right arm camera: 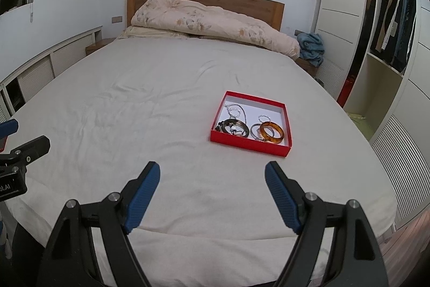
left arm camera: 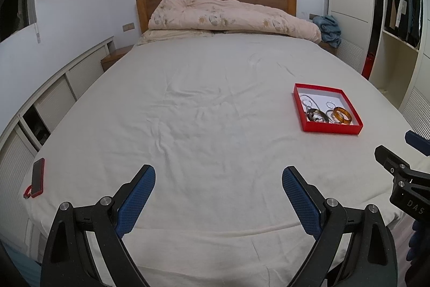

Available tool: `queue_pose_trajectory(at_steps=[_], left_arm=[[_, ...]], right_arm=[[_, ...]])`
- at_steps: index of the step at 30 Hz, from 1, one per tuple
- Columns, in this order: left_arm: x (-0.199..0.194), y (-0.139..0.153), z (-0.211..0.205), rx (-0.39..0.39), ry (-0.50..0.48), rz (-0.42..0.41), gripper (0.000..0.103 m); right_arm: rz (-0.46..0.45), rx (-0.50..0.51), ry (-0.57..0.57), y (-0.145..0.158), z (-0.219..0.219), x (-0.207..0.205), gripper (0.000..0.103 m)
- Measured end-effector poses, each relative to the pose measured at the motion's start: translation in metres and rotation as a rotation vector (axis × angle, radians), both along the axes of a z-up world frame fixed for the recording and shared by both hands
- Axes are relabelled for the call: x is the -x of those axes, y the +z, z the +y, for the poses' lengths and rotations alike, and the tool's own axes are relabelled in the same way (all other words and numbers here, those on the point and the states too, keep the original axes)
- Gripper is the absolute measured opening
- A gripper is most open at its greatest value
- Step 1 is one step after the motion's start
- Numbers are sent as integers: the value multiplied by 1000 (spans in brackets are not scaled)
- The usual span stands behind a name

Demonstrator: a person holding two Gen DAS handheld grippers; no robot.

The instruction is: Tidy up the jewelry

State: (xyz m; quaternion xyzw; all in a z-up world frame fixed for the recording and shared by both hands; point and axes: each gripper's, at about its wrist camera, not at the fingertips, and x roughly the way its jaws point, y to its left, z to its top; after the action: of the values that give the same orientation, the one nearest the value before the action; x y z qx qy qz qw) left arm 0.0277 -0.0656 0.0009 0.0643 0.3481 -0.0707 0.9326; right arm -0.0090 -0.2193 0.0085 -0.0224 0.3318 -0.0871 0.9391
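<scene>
phone: far left of the red box, at the bed's left edge, dark screen up in a red case.
left tool: left of the red box and nearer the foot of the bed, fingers spread wide, holding nothing, above bare sheet.
bed: white sheet, wrinkled, carries the red box; a folded quilt lies well beyond the box at the headboard.
right tool: just short of the red box on its near side, fingers spread wide, holding nothing.
red box: shallow open tray flat on the sheet, turned a little so a corner leads toward the right tool; nearly square, so no clear long axis.
dark bangle: left half of the red box, lying flat, hole facing up, a silver chain trailing beyond it.
amber bangle: right near corner of the red box, flat, hole up, touching thin silver rings beside it.
task state: judged near its start or its end; i cannot tell which.
risk: the pieces overlap, so a pinch on one bangle could snag the chain and drag it over the box wall.
risk: the soft sheet gives, so pressing down on the box rim could tip it and spill the rings.
</scene>
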Motion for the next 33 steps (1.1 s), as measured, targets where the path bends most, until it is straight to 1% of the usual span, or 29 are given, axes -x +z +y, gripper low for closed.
queue_pose_trajectory(at_steps=[9, 20, 33], left_arm=[[0, -1, 0, 11, 0, -3, 94], [3, -2, 4, 32, -4, -9, 94], [-4, -6, 10, 25, 14, 5, 94]], right_arm=[[6, -8, 8, -5, 3, -1, 79], [23, 8, 18, -8, 13, -2, 79], [29, 14, 27, -12, 20, -5, 79]])
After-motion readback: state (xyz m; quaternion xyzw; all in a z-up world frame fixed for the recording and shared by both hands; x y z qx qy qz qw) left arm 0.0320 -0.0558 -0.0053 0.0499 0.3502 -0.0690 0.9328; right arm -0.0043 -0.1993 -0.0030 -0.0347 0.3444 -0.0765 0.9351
